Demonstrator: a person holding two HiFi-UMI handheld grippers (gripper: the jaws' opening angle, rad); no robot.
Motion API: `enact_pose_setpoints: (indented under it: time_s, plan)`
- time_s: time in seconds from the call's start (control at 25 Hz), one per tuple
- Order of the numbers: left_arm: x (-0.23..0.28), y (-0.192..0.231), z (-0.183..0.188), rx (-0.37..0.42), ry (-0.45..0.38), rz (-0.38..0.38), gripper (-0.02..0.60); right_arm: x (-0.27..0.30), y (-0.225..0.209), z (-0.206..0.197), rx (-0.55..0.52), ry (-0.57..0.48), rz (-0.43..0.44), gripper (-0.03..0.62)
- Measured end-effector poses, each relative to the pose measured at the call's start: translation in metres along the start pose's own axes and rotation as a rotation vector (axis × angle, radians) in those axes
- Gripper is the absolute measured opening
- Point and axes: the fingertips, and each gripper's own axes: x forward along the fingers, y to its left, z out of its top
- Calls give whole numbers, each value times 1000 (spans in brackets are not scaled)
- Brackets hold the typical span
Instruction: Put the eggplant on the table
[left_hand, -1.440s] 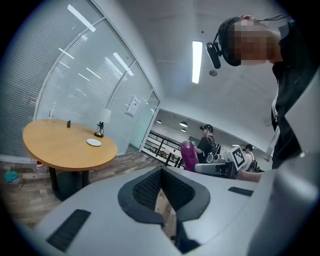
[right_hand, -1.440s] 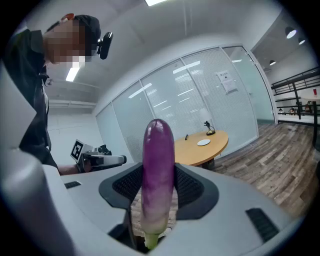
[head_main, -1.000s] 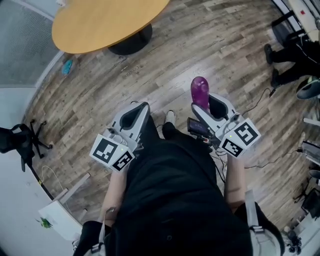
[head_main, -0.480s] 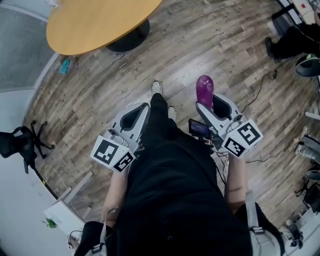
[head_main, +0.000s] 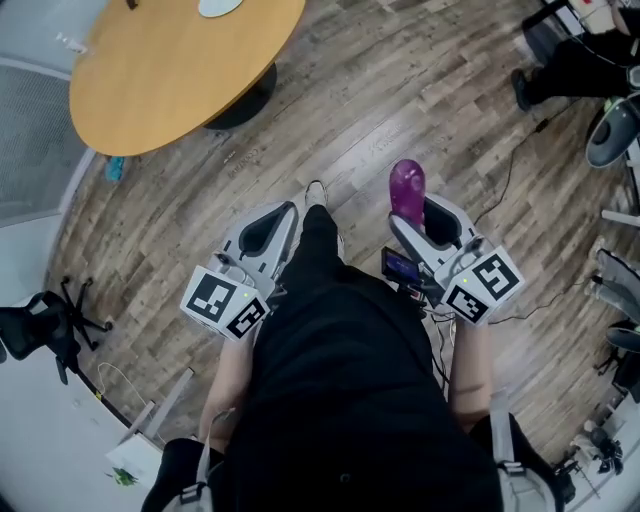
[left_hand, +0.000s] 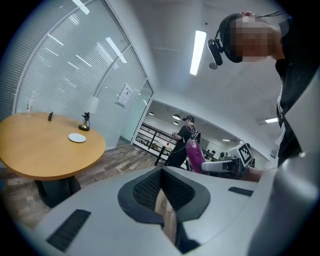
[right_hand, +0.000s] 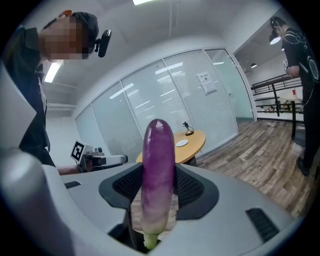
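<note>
A purple eggplant (head_main: 406, 190) stands upright between the jaws of my right gripper (head_main: 420, 212), which is shut on it. In the right gripper view the eggplant (right_hand: 157, 170) fills the middle, its green stem end down between the black pads (right_hand: 192, 187). My left gripper (head_main: 275, 222) is held level beside it at the left, jaws together with nothing in them. The round wooden table (head_main: 170, 70) lies ahead at the upper left, apart from both grippers. It also shows at the left of the left gripper view as the table (left_hand: 45, 150), and behind the eggplant as the table (right_hand: 195, 142).
A white plate (head_main: 220, 6) and a small dark figurine (left_hand: 86, 122) sit on the table's far side. Another person (head_main: 575, 60) and cables (head_main: 515, 180) are at the upper right. A black chair base (head_main: 45, 325) stands at the left. A glass wall runs behind the table.
The table has come nearer and lower in the head view as the person walks toward it. Both grippers keep their pose, with the eggplant still held upright.
</note>
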Motion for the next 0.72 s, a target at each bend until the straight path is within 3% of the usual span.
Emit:
enact_pose_setpoints:
  time_s: [0.28, 0.72]
  plan:
    - [66, 32, 44, 25, -16, -66, 12, 26, -37, 52, -31, -28, -49, 203]
    - [115, 86, 89, 50, -17, -149, 12, 82, -76, 104, -28, -87, -116, 204]
